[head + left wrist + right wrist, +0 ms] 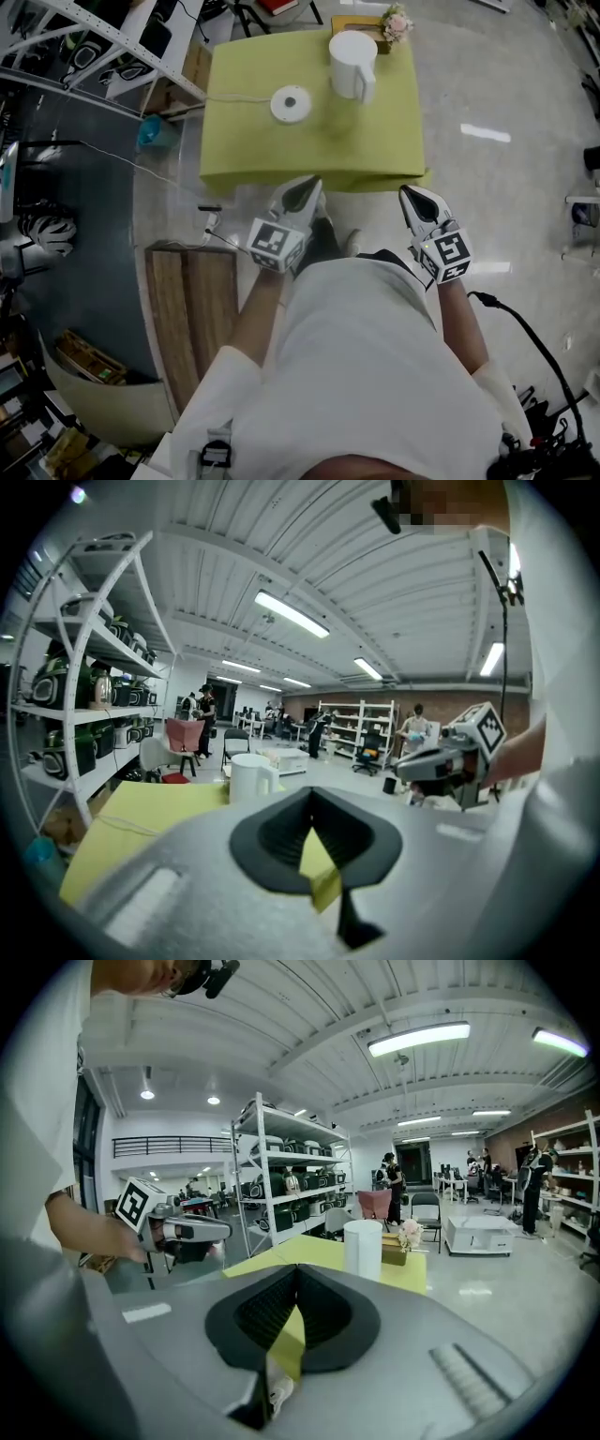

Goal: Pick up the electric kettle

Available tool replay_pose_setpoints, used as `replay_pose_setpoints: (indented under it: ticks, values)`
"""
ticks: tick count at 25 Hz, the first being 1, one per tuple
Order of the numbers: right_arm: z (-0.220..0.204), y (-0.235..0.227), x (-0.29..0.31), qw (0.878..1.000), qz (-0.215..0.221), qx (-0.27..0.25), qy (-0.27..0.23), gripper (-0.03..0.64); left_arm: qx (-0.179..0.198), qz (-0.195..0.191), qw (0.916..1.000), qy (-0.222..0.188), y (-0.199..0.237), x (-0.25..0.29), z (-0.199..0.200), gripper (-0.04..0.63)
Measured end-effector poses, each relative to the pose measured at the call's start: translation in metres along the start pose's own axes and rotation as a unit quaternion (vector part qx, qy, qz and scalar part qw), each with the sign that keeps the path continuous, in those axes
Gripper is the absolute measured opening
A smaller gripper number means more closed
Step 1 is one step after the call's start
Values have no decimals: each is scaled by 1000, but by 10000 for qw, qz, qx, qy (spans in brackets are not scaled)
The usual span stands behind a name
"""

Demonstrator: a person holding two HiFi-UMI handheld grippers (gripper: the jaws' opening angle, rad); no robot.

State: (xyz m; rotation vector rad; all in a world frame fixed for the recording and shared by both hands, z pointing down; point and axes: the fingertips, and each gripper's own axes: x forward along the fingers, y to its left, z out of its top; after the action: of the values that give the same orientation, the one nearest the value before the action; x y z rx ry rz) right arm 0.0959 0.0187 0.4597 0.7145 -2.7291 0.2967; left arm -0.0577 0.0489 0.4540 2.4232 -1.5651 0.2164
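The white electric kettle (352, 64) stands upright at the far side of a yellow-green table (375, 155), apart from its round white base (290, 103), whose cord runs off to the left. My left gripper (302, 194) and right gripper (418, 201) hover side by side just short of the table's near edge, both shut with nothing in them. In the left gripper view the kettle (251, 778) is ahead, beyond the closed jaws (312, 803), and the right gripper (448, 763) is off to the side. In the right gripper view the kettle (362, 1249) stands ahead of the closed jaws (297, 1283).
A small box with flowers (380, 26) sits behind the kettle. A wooden bench (192, 314) lies on the floor at my left. A white shelving rack (103, 42) stands at the far left, loaded with appliances (70, 696). A cable (525, 328) trails on the floor at the right.
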Motion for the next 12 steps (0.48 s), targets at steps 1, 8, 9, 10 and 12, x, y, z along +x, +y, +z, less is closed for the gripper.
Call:
replay_pose_setpoints:
  ticks: [1, 8, 9, 10, 12]
  values:
    - [0, 3, -3, 10000, 30, -18, -5, -3, -1, 21, 10000, 8, -4, -4, 0, 2]
    - [7, 22, -17, 9999, 91, -75, -49, -3, 51, 171, 9998, -23, -15, -38, 9, 2]
    - [8, 24, -17, 9999, 97, -73, -60, -3, 44, 171, 9998, -26, -15, -41, 10, 2]
    - [9, 27, -17, 9999, 102, -72, -69, -3, 31, 165, 9999, -26, -15, -45, 11, 2]
    - [11, 33, -15, 9999, 109, -71, -82, -3, 9, 146, 9999, -35, -14, -52, 12, 2]
